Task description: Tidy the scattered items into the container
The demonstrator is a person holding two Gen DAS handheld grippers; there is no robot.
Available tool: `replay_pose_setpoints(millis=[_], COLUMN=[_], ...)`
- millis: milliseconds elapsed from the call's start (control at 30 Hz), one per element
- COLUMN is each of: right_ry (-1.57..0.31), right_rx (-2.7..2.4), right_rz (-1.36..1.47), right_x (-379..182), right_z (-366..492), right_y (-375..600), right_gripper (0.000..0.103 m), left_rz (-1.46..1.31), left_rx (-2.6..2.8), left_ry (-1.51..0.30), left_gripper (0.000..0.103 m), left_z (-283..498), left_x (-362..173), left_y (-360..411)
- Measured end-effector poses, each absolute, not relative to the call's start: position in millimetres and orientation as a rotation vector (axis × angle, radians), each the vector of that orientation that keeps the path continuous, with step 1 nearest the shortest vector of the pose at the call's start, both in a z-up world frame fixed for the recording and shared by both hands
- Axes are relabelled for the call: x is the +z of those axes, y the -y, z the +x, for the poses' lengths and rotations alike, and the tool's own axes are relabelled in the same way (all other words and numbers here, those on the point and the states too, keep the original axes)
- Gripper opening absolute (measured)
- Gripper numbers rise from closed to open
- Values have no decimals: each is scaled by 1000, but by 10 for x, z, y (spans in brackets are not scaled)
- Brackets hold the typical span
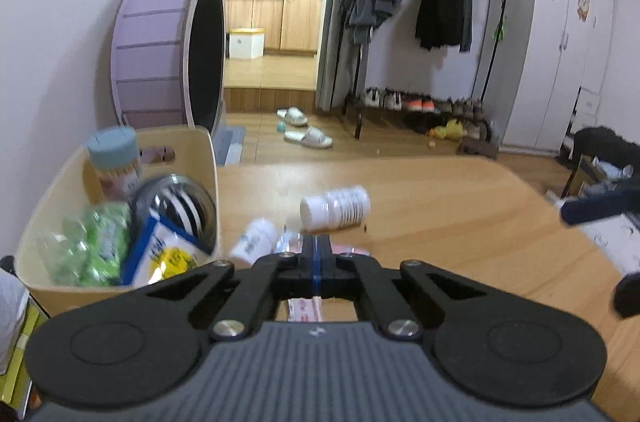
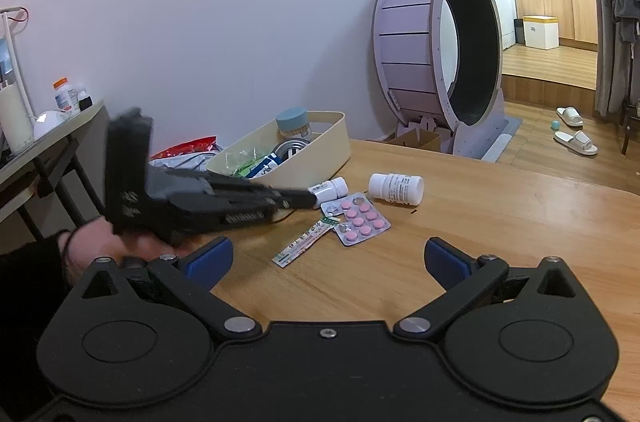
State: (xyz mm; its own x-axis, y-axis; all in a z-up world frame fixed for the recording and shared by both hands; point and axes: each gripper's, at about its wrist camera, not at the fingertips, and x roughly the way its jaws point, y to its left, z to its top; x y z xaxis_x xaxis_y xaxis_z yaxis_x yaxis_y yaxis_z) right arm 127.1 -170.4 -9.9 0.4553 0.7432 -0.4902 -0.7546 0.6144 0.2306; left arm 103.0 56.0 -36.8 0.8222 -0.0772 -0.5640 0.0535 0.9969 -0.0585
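A cream container (image 2: pixel 320 152) on the wooden table holds a blue-lidded jar (image 2: pixel 293 124), a tin, green packets and a blue sachet; it also shows in the left wrist view (image 1: pixel 200 150). Loose on the table lie a large white bottle (image 2: pixel 396 187) on its side, a small white bottle (image 2: pixel 330 188), a pink pill blister (image 2: pixel 360 218) and a paper sachet strip (image 2: pixel 306 242). My left gripper (image 2: pixel 308 200) is shut with nothing between its fingers, tips just above the table beside the small bottle (image 1: pixel 254 242). My right gripper (image 2: pixel 328 258) is open and empty, nearer than the blister.
A red snack bag (image 2: pixel 188 148) lies behind the container by the wall. A side table (image 2: pixel 48 138) with bottles stands at left. A purple cat wheel (image 2: pixel 436 58) stands on the floor beyond the table. The table's far edge (image 2: pixel 520 168) curves to the right.
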Motion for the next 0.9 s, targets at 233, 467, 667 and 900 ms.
replay_pose_setpoints(millis=[233,467,667,900], right_ry=[-594,-599,-602,-600], right_rx=[927,931,930,936], right_rz=[-23,-26,-28,-30], right_x=[-100,-100,-100,-92], right_z=[1265,1266,1258,1240], right_y=[1693,1696,1705,1699], right_gripper=[103,103,103,103], left_rz=[-31,117,125,81], left_rx=[-65,-51,-35,-73], left_ry=[-610,-665,-694,-695], left_gripper=[12,42,42,8], left_z=[984,1022,1067,1051], left_x=[-249,-473,-589,-600], left_y=[-565,-353,-411,-401])
